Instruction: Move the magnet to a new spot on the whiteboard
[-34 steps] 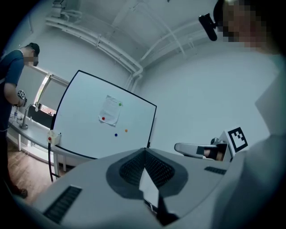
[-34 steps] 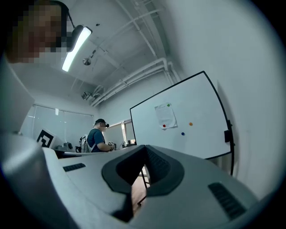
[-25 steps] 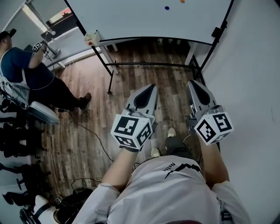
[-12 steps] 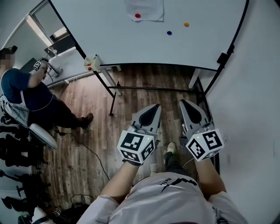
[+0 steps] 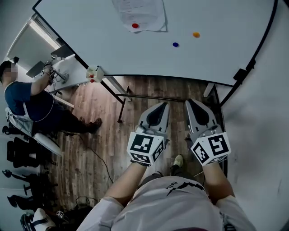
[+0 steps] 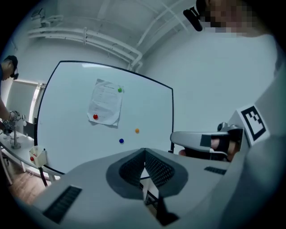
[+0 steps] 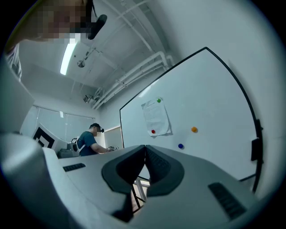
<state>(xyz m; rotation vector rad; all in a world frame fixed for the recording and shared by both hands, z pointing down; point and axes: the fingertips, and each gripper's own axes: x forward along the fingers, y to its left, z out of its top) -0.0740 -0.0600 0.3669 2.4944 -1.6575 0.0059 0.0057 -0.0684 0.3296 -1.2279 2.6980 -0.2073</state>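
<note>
So what's changed in the last second: the head view has swung up. A moment ago only a strip of the whiteboard (image 5: 216, 49) showed, with two dots right at the top of the picture. Now a big chunk of it is visible, including the sheet of paper (image 5: 144, 11) pinned by a red magnet (image 5: 135, 25). An orange magnet (image 5: 196, 34) and a blue magnet (image 5: 175, 44) sit to the right of the sheet, roughly mid-board, and the blue one is closer to the bottom edge. The left gripper view also shows a green magnet (image 6: 119, 90) on the sheet's top corner.

My read is that the person is just lining up on the board and the move itself hasn't started. All the magnets are still stuck to the board, and I can't tell which one is the target.

The two tongs have also drifted closer together since then. The left tongs (image 5: 161, 106) and right tongs (image 5: 188, 102) are held low in front of the body, side by side, with the forearms forward. Their tips aim at the board's bottom edge, they hang over the wooden floor (image 5: 90, 149), and they're well apart from the board. Both are clenched tip to tip with nothing between them, so they'd need to open before grabbing anything.

Another person (image 5: 27, 101) is off to the left, busy at a desk.
</note>
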